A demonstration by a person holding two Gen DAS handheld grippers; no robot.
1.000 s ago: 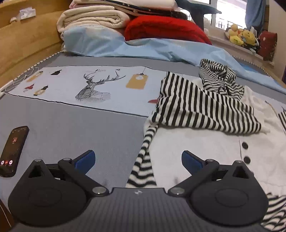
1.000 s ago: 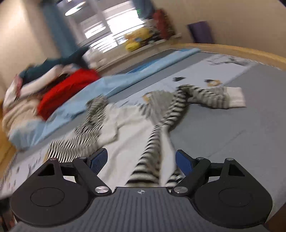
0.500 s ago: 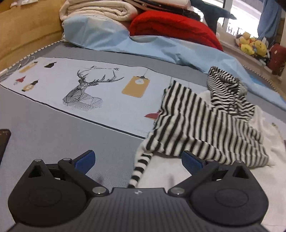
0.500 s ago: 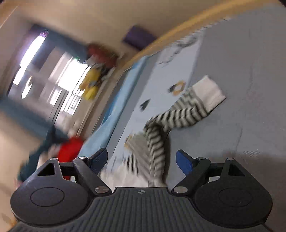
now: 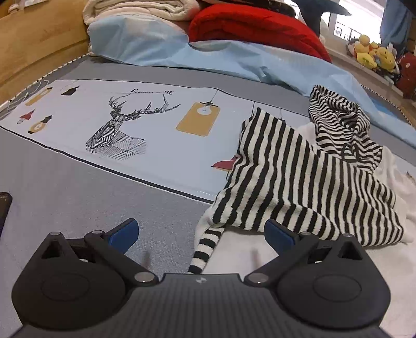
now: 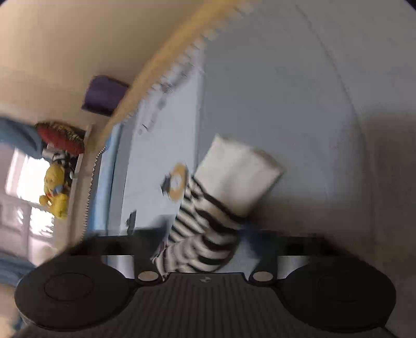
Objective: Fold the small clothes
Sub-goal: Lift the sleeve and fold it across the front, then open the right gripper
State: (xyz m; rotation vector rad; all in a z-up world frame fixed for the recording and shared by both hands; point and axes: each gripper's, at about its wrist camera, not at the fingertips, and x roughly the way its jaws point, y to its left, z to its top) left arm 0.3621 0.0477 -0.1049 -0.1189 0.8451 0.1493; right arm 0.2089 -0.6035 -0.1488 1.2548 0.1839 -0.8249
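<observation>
A small black-and-white striped garment with white panels (image 5: pixel 299 176) lies crumpled on the grey bed cover (image 5: pixel 78 197), its hood (image 5: pixel 340 122) at the far right. My left gripper (image 5: pixel 201 231) is open and empty, low over the garment's near left edge, with a thin striped strip (image 5: pixel 205 247) between its blue fingertips. In the blurred right wrist view, a striped sleeve with a white cuff (image 6: pixel 234 171) runs into my right gripper (image 6: pixel 205 247), whose jaws look closed on it.
A pale blue panel with a deer print (image 5: pixel 122 124) lies on the cover. A blue sheet (image 5: pixel 234 59), a red cushion (image 5: pixel 254 23) and folded blankets are piled at the back. A phone (image 5: pixel 4 205) is at the left edge. Plush toys (image 5: pixel 371 52) sit on the sill.
My left gripper moved forward and lower toward the garment's left edge, still open. My right gripper swung to the sleeve end, rolled sideways and closed on the striped sleeve.
</observation>
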